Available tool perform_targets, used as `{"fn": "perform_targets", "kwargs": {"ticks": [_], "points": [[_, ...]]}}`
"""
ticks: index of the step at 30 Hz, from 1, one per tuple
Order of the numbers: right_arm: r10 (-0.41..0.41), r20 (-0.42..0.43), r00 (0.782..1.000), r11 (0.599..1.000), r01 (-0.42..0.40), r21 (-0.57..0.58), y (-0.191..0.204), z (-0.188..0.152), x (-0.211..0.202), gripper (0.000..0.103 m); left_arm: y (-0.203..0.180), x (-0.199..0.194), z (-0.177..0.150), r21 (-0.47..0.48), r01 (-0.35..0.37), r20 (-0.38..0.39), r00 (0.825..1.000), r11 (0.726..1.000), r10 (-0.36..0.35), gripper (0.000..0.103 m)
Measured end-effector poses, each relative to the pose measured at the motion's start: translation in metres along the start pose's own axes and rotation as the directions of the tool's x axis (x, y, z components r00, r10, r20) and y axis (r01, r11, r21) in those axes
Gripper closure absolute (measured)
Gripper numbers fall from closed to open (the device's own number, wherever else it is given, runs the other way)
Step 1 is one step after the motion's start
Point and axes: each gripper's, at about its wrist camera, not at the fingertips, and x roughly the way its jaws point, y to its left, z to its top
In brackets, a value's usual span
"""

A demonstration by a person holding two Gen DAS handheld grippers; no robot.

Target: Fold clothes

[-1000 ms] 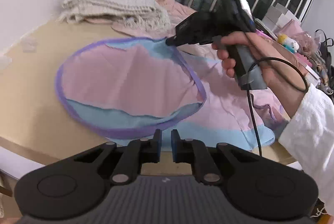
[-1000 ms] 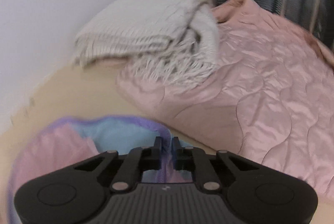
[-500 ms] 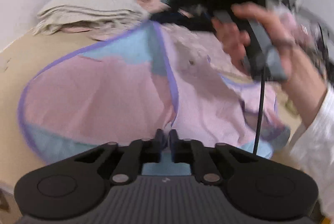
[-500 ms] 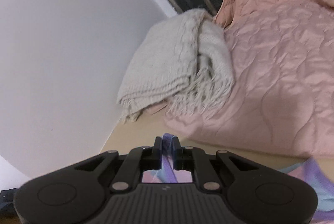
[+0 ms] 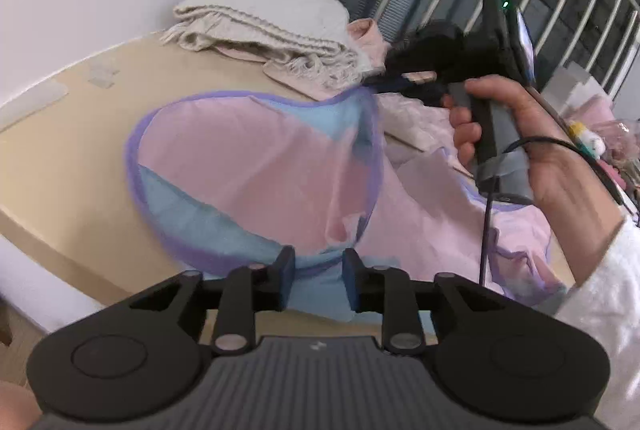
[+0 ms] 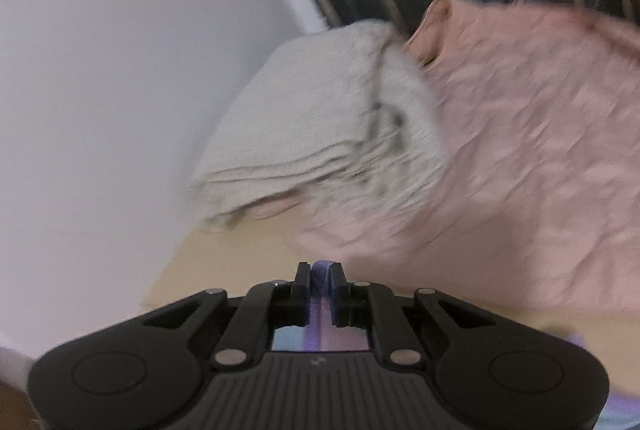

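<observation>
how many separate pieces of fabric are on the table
3: a pink, blue and purple garment spread in front, a folded cream knit blanket at the back by the wall, and a pink quilted piece beside and under it. More may be hidden.

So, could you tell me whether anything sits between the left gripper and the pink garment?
Nothing visible does. The left gripper is opening, with the garment's blue hem loose between its fingers, while the right gripper pinches the purple edge.

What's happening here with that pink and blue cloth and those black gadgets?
A person is folding a pink and blue garment on a beige table. The right hand-held gripper pinches its purple hem, lifted over the cloth. The left hand-held gripper is opening, the garment's near edge between its fingers but no longer clamped.
</observation>
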Motion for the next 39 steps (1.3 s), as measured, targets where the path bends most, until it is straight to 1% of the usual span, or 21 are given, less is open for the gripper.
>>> {"fn": "perform_targets", "kwargs": {"ticks": [1, 2, 4, 6, 7, 9, 11, 15, 19, 20, 23, 25, 27, 30, 31, 33, 34, 35, 36, 38, 39], "points": [[-0.065, 0.008, 0.998, 0.998, 0.065, -0.018, -0.001, 0.0, 0.003, 0.094, 0.0, -0.001, 0.001, -0.005, 0.004, -0.005, 1.0, 1.0, -0.004, 0.071], [-0.083, 0.006, 0.997, 0.996, 0.083, -0.027, -0.003, -0.001, 0.004, 0.09, 0.0, -0.002, 0.002, -0.011, 0.014, -0.014, 1.0, 1.0, -0.014, 0.067], [-0.032, -0.041, 0.999, 0.999, 0.031, -0.021, -0.007, -0.002, 0.001, 0.087, 0.0, -0.006, 0.006, -0.019, 0.047, -0.004, 0.999, 0.999, -0.047, 0.051], [0.023, -0.069, 0.997, 0.999, -0.025, -0.028, -0.005, -0.005, -0.01, 0.064, -0.002, -0.006, 0.013, 0.005, 0.064, 0.03, 0.998, 0.998, -0.064, 0.045], [0.032, -0.076, 0.997, 0.998, -0.037, -0.059, -0.001, -0.009, -0.016, 0.064, -0.005, -0.003, 0.016, 0.048, 0.032, 0.049, 0.998, 0.998, -0.034, 0.041], [0.04, -0.139, 0.989, 0.99, -0.058, -0.126, 0.01, -0.02, -0.022, 0.064, -0.01, 0.003, 0.021, 0.128, -0.035, 0.089, 0.996, 0.991, 0.024, 0.039], [0.1, -0.206, 0.973, 0.969, -0.142, -0.201, 0.024, -0.039, -0.025, 0.064, 0.002, 0.021, 0.03, 0.126, -0.103, 0.064, 0.993, 0.987, 0.095, 0.039], [0.088, -0.204, 0.975, 0.927, -0.155, -0.341, 0.027, -0.075, -0.039, 0.063, 0.027, 0.022, 0.028, 0.064, -0.16, 0.041, 0.987, 0.985, 0.158, 0.039], [0.037, -0.177, 0.983, 0.867, -0.12, -0.483, 0.023, -0.104, -0.059, 0.052, 0.019, 0.001, 0.006, 0.098, -0.243, 0.064, 0.969, 0.965, 0.238, 0.039], [0.015, -0.17, 0.985, 0.863, -0.098, -0.495, 0.019, -0.105, -0.065, 0.041, 0.014, 0.0, 0.007, 0.108, -0.239, 0.035, 0.971, 0.965, 0.237, 0.039], [0.007, -0.161, 0.987, 0.871, -0.085, -0.484, 0.009, -0.104, -0.077, 0.039, 0.017, 0.009, 0.037, 0.044, -0.119, -0.003, 0.993, 0.992, 0.119, 0.039], [0.03, -0.141, 0.99, 0.882, -0.092, -0.462, 0.005, -0.098, -0.085, 0.039, 0.021, 0.03, 0.06, 0.042, -0.17, 0.001, 0.985, 0.985, 0.17, 0.038], [0.063, -0.108, 0.992, 0.898, -0.104, -0.428, 0.003, -0.09, -0.092, 0.04, 0.029, 0.059, 0.077, 0.061, -0.24, -0.05, 0.969, 0.969, 0.243, 0.038], [0.058, -0.082, 0.995, 0.914, -0.086, -0.396, 0.002, -0.081, -0.098, 0.041, 0.034, 0.078, 0.084, 0.109, -0.313, -0.042, 0.947, 0.944, 0.319, 0.039], [0.053, -0.078, 0.996, 0.919, -0.079, -0.387, 0.002, -0.077, -0.098, 0.043, 0.037, 0.079, 0.084, 0.117, -0.36, -0.035, 0.93, 0.925, 0.367, 0.039], [0.05, -0.085, 0.995, 0.929, -0.078, -0.363, 0.002, -0.07, -0.096, 0.054, 0.05, 0.075, 0.082, 0.074, -0.44, -0.005, 0.897, 0.895, 0.442, 0.038], [0.054, -0.091, 0.994, 0.935, -0.082, -0.344, 0.002, -0.066, -0.092, 0.055, 0.056, 0.071, 0.081, 0.031, -0.454, 0.01, 0.891, 0.891, 0.454, 0.038], [0.062, -0.099, 0.993, 0.943, -0.091, -0.321, 0.003, -0.062, -0.086, 0.056, 0.059, 0.064, 0.078, -0.02, -0.439, 0.017, 0.898, 0.898, 0.439, 0.038], [0.07, -0.108, 0.992, 0.948, -0.1, -0.302, 0.005, -0.059, -0.079, 0.057, 0.059, 0.057, 0.075, -0.057, -0.402, 0.015, 0.915, 0.914, 0.403, 0.038], [0.083, -0.134, 0.988, 0.955, -0.117, -0.271, 0.013, -0.053, -0.06, 0.063, 0.045, 0.038, 0.063, -0.08, -0.269, 0.021, 0.962, 0.96, 0.272, 0.038], [0.088, -0.151, 0.985, 0.955, -0.127, -0.269, 0.019, -0.052, -0.052, 0.067, 0.035, 0.03, 0.055, -0.07, -0.203, 0.029, 0.978, 0.977, 0.206, 0.036]]}}
